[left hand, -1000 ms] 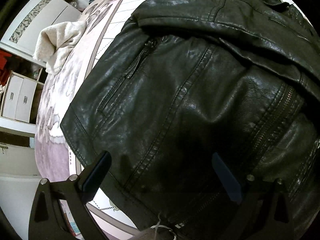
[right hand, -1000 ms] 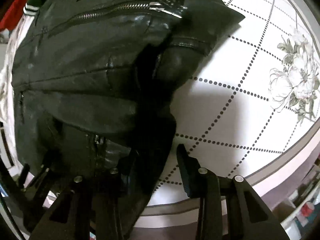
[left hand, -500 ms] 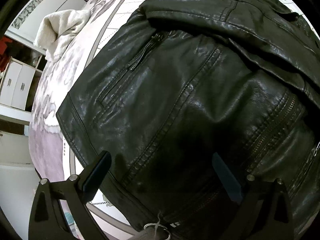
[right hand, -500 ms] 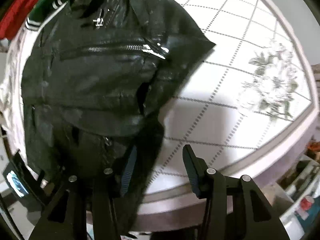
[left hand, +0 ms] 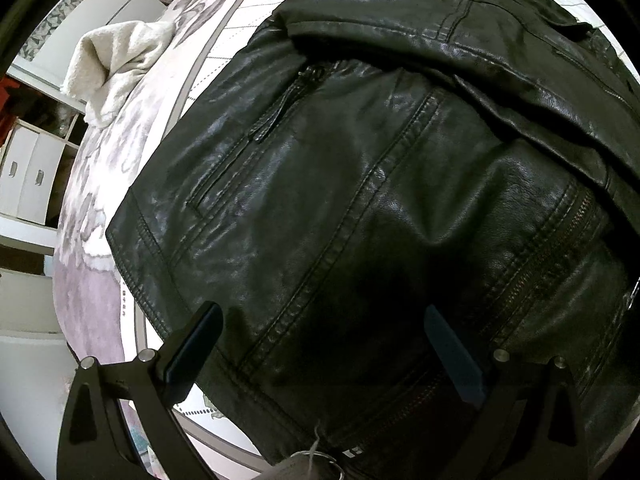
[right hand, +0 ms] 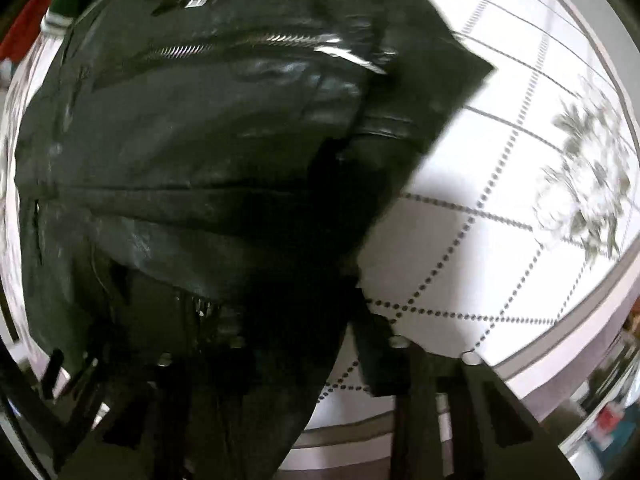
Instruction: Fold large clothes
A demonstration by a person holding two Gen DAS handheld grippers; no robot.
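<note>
A black leather jacket (left hand: 360, 200) lies on a white bedspread with a dotted grid, one sleeve folded across its upper part. My left gripper (left hand: 320, 344) hangs open just above the jacket's lower hem, its fingers (left hand: 192, 352) wide apart and empty. In the right wrist view the jacket (right hand: 200, 160) fills the left side, blurred. My right gripper (right hand: 304, 344) sits low at the jacket's right edge; its right finger (right hand: 376, 356) shows over the bedspread, the left one is lost against dark leather. A fold of jacket lies between them; I cannot tell if they grip it.
A cream towel (left hand: 116, 64) lies on the bed at far left. White drawers (left hand: 24, 168) stand beyond the bed's left edge. Red and green clothes (right hand: 24, 28) lie behind the jacket. The bed's edge (right hand: 560, 344) runs along the right, with bare bedspread (right hand: 500, 208) beside the jacket.
The right gripper has dropped back down close to the jacket's right edge, and its view is now blurred. The left gripper has drifted slightly and stays open.
</note>
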